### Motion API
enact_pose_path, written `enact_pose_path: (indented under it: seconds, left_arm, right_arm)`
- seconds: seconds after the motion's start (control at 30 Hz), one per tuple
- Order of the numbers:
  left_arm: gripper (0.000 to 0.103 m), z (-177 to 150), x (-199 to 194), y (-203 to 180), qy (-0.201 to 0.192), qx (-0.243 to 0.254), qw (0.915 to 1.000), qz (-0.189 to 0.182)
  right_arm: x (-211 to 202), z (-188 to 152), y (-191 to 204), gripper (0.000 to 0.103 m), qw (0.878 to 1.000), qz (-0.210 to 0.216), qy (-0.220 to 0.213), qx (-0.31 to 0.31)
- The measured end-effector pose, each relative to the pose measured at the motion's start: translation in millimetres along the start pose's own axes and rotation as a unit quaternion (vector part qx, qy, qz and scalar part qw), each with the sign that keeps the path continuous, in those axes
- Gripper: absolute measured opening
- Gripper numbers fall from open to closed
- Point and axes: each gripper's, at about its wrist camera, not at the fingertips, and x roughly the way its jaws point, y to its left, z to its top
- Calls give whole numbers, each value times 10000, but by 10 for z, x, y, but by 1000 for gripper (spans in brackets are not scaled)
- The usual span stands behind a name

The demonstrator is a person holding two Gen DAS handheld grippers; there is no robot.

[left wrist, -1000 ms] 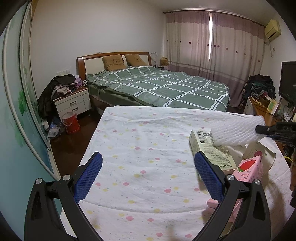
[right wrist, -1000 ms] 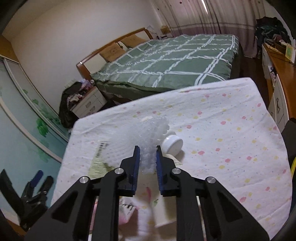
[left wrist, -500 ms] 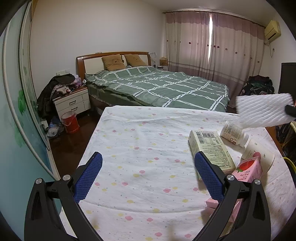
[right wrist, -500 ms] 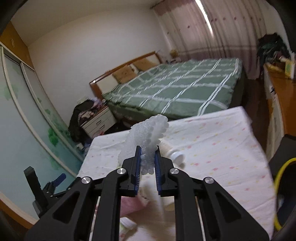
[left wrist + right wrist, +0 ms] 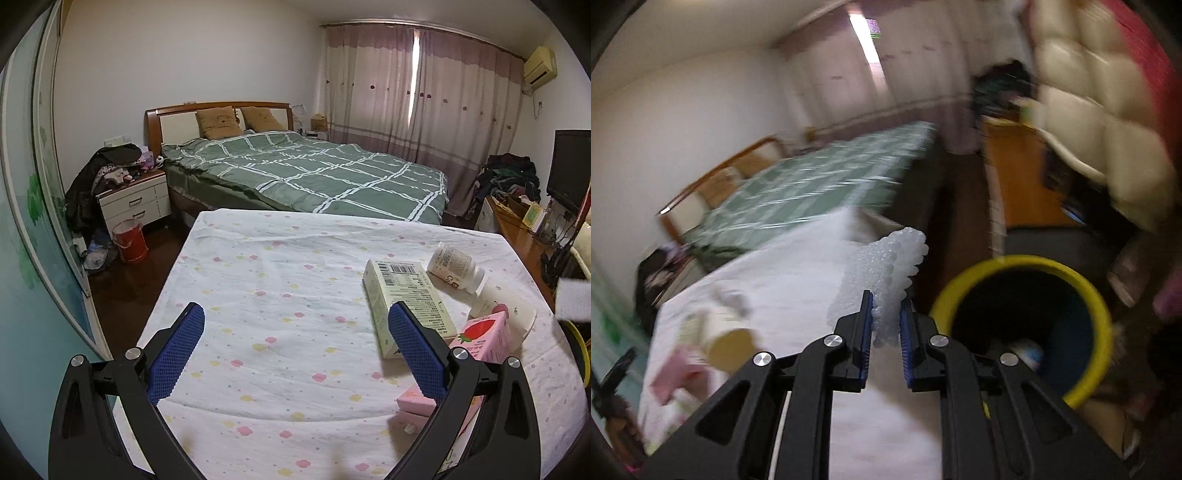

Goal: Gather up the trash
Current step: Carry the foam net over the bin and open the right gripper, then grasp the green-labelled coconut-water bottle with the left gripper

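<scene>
My right gripper (image 5: 885, 306) is shut on a white foam net sleeve (image 5: 886, 266) and holds it in the air just left of a yellow-rimmed trash bin (image 5: 1027, 321) beside the table. The sleeve's end also shows at the right edge of the left wrist view (image 5: 574, 299). My left gripper (image 5: 293, 332) is open and empty above the flowered tablecloth (image 5: 277, 295). To its right lie a cream carton with a barcode (image 5: 406, 295), a white pill bottle (image 5: 454, 267), a pink strawberry carton (image 5: 484, 336) and a white cup (image 5: 506, 314).
A green checked bed (image 5: 314, 177) stands beyond the table. A nightstand (image 5: 135, 203) and a red bucket (image 5: 129, 240) are at the left. A wooden desk (image 5: 517, 229) and a cream padded chair (image 5: 1089, 110) are at the right. The bin holds some trash (image 5: 1027, 350).
My right gripper has carried the foam sleeve up off the table and swung right, over to the yellow bin. The pill bottle is now uncovered. The left gripper has not moved.
</scene>
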Motion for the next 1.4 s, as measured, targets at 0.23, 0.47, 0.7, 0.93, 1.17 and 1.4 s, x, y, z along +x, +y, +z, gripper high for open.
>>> enact_pose_path:
  seconds: [0.23, 0.47, 0.7, 0.93, 1.17, 1.4]
  left_arm:
    - [98, 4, 19, 32, 29, -106, 9999, -3]
    - [98, -19, 64, -11, 102, -4, 9999, 20]
    - [98, -33, 80, -50, 114, 104, 9999, 14]
    - [98, -24, 36, -106, 96, 168, 9998, -15]
    - [98, -51, -286, -308, 142, 267, 9983, -489]
    - [98, -263, -757, -659, 498, 793, 9916, -892]
  right_arm:
    - [207, -121, -849, 14, 9934, -1051, 246, 377]
    - [498, -200, -1024, 15, 9888, -1354, 487, 399]
    - [557, -270, -1011, 22, 9861, -1512, 589, 355]
    - [421, -242, -1000, 30, 9874, -1475, 452, 347]
    - [276, -201, -972, 34, 9899, -1330, 366, 320]
    - [87, -185, -941, 38, 9930, -1127, 213, 293]
